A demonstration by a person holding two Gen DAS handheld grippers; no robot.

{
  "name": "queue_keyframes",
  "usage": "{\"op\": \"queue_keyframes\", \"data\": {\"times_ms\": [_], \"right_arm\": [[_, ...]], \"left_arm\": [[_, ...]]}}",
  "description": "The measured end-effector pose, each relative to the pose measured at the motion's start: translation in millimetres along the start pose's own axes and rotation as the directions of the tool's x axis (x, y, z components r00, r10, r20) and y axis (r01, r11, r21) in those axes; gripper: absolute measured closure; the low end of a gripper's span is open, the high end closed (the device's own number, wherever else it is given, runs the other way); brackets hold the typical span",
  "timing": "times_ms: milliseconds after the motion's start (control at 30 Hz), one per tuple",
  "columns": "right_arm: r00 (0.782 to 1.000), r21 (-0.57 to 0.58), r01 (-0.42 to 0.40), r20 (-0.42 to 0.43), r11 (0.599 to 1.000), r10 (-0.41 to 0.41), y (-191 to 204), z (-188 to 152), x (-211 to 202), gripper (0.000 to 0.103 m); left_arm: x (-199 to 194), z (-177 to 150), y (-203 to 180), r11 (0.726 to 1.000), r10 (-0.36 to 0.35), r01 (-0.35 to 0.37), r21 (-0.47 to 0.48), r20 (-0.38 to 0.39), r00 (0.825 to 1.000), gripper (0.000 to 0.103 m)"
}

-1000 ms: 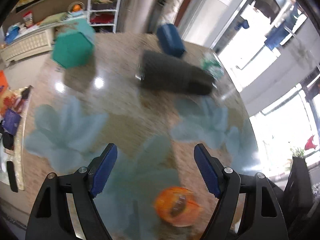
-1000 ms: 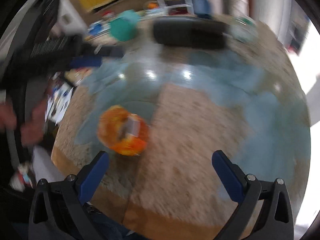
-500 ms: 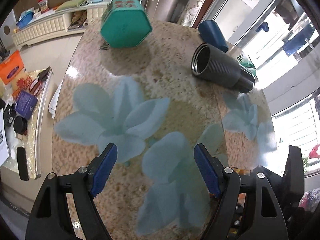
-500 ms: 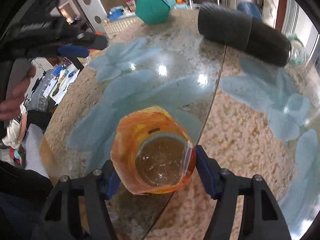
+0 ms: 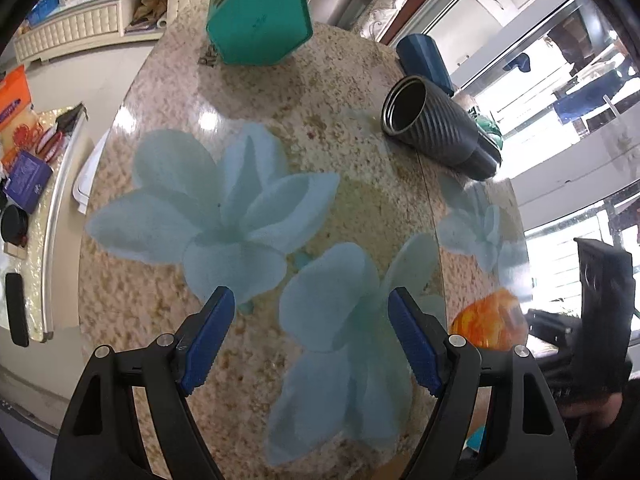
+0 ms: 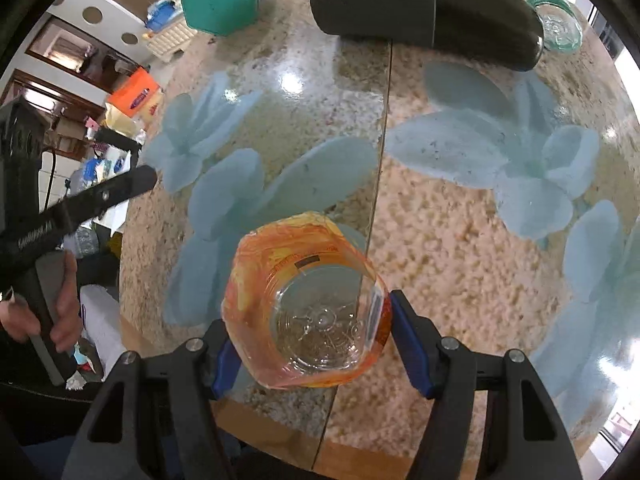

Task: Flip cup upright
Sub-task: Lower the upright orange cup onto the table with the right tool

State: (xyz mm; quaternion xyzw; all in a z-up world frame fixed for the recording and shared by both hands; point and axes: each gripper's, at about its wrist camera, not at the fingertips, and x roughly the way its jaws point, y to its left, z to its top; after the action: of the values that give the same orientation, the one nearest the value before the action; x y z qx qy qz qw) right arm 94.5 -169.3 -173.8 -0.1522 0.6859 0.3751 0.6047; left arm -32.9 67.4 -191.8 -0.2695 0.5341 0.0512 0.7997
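- Right wrist view: right tool (image 6: 310, 354) brackets the orange cup (image 6: 306, 306) at the counter (image 6: 440, 240) edge; contact unclear, so grip undecided.
- Left tool (image 5: 310, 338) hangs spread, empty.
- Flip seems not finished.

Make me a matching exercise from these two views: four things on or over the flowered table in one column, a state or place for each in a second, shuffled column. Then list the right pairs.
Things
1. orange cup
2. black ribbed tumbler
3. teal hexagonal tin
4. left tongs

States or places
A. lying on its side, mouth open to the left wrist view
B. open, holding nothing
C. between the right tongs' blue pads
D. standing at the table's far end

Pairs: 1-C, 2-A, 3-D, 4-B
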Motion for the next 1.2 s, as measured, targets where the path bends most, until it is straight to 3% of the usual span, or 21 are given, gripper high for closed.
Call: {"op": "queue_keyframes", "data": {"times_ms": [167, 367, 567, 667, 800, 1200], "right_arm": [[0.998, 0.014, 0.011, -0.06, 1.0, -0.01, -4, 8, 14, 0.038], [0.998, 0.054, 0.04, -0.047, 0.998, -0.038, -27, 12, 14, 0.038], [0.997, 0.059, 0.07, 0.015, 0.996, -0.071, -43, 5, 5, 0.038], [0.989, -0.003, 0.125, 0.073, 0.992, -0.125, -35, -2, 5, 0.038], [0.983, -0.003, 0.126, 0.131, 0.992, -0.125, -32, -15, 4, 0.038], [0.97, 0.003, 0.145, 0.197, 0.989, -0.143, -31, -14, 9, 0.036]], "left_arm": [[2, -8, 8, 1.0, 0.009, -0.009, -0.005, -0.024, 1.0, 0.021], [3, -16, 8, 1.0, 0.007, -0.006, 0.009, -0.044, 0.999, 0.021], [8, -19, -5, 0.997, 0.01, -0.005, 0.072, -0.062, 0.998, 0.021], [10, -19, -12, 0.994, 0.012, -0.005, 0.105, -0.07, 0.997, 0.021], [11, -20, -18, 0.991, 0.017, -0.006, 0.137, -0.076, 0.997, 0.021], [17, -29, -18, 0.989, 0.032, -0.016, 0.144, -0.106, 0.994, 0.021]]}}
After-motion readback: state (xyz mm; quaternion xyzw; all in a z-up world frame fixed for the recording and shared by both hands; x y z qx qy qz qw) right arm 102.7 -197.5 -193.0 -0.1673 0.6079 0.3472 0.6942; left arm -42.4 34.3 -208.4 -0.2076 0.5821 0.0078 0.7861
